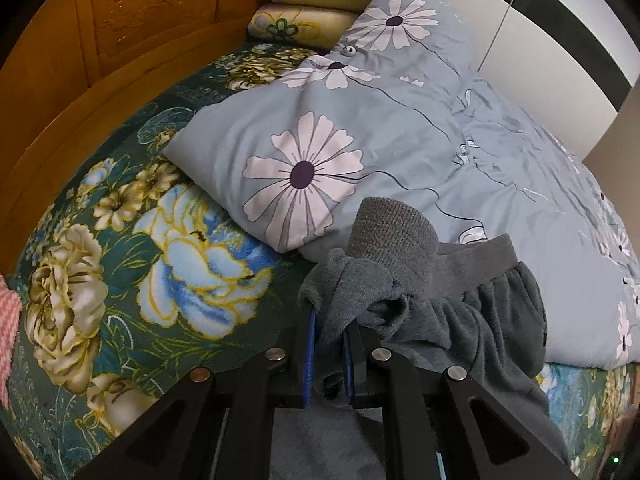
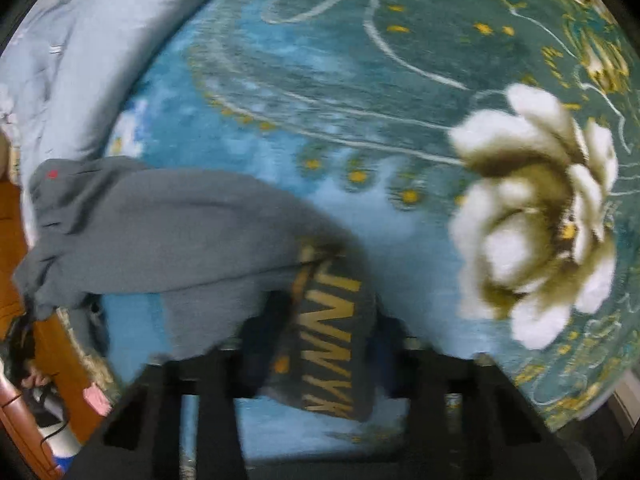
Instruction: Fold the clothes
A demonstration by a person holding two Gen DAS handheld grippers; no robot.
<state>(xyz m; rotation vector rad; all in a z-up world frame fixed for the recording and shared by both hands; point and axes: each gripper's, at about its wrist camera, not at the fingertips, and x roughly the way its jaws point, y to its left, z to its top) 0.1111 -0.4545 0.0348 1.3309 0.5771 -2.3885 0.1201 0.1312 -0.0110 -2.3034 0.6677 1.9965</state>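
Grey fleece trousers (image 1: 472,320) with an elastic waistband and a ribbed cuff lie bunched on the bed, at the lower right of the left wrist view. My left gripper (image 1: 330,344) is shut on a fold of this grey cloth between its blue-padded fingers. In the right wrist view the same grey trousers (image 2: 160,232) stretch from the left to the middle, held up over the bed. My right gripper (image 2: 320,344) is shut on the end that bears a dark band with gold letters (image 2: 332,340). This view is blurred by motion.
A teal floral blanket (image 1: 120,240) covers the bed. A grey-blue daisy pillow (image 1: 304,152) and matching quilt (image 1: 540,184) lie beyond the trousers. Two rolled yellow pillows (image 1: 312,4) rest against the wooden headboard (image 1: 80,60). A pink cloth (image 1: 8,320) shows at the left edge.
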